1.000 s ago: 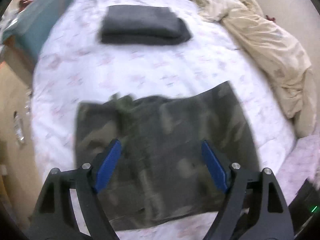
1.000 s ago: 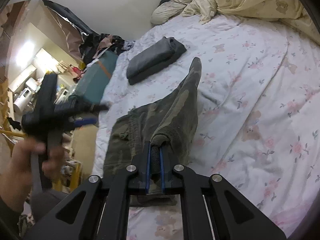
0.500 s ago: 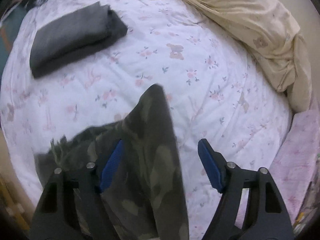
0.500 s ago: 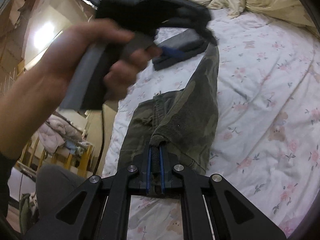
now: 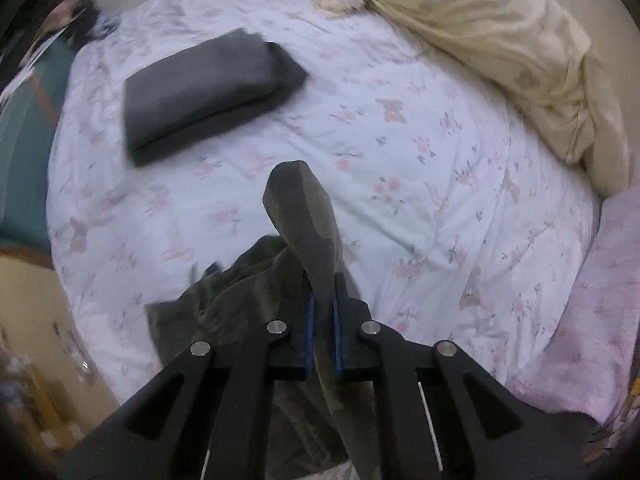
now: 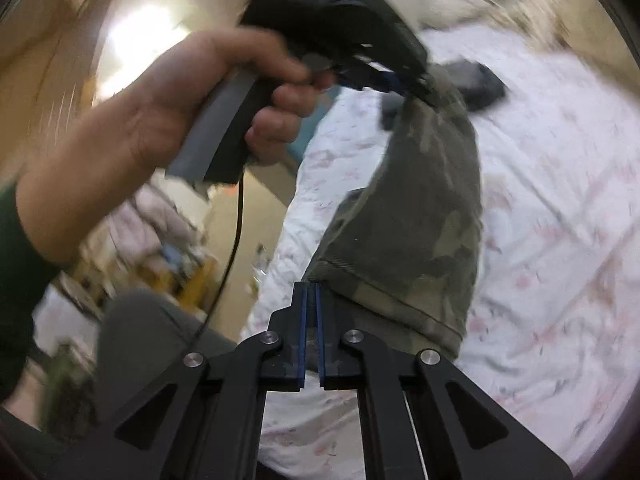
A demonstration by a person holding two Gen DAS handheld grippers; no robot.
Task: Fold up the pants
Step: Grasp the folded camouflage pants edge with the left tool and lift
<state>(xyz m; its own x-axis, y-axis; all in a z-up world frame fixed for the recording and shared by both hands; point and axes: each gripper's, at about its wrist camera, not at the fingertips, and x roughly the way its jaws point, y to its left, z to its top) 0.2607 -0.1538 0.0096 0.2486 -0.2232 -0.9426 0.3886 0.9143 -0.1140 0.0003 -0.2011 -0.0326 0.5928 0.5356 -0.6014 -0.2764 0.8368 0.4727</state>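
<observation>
The camouflage pants [image 5: 308, 232] hang lifted above the floral bed sheet [image 5: 420, 184]. My left gripper [image 5: 322, 300] is shut on a fold of the pants; the cloth stands up past the blue pads. My right gripper [image 6: 311, 300] is shut on the hem corner of the pants [image 6: 420, 216]. In the right wrist view the left gripper [image 6: 416, 84], held in a hand, grips the far end, and the cloth stretches between the two grippers.
A folded dark grey garment [image 5: 208, 88] lies on the bed at the back left. A cream duvet [image 5: 512, 48] is heaped along the right side. A pink blanket [image 5: 600, 300] is at the right edge. The bed's left edge drops to the floor.
My left gripper, open one second ago, has closed on the pants and lifted them. My right gripper has kept its hold and raised its end, so the cloth is now stretched between both.
</observation>
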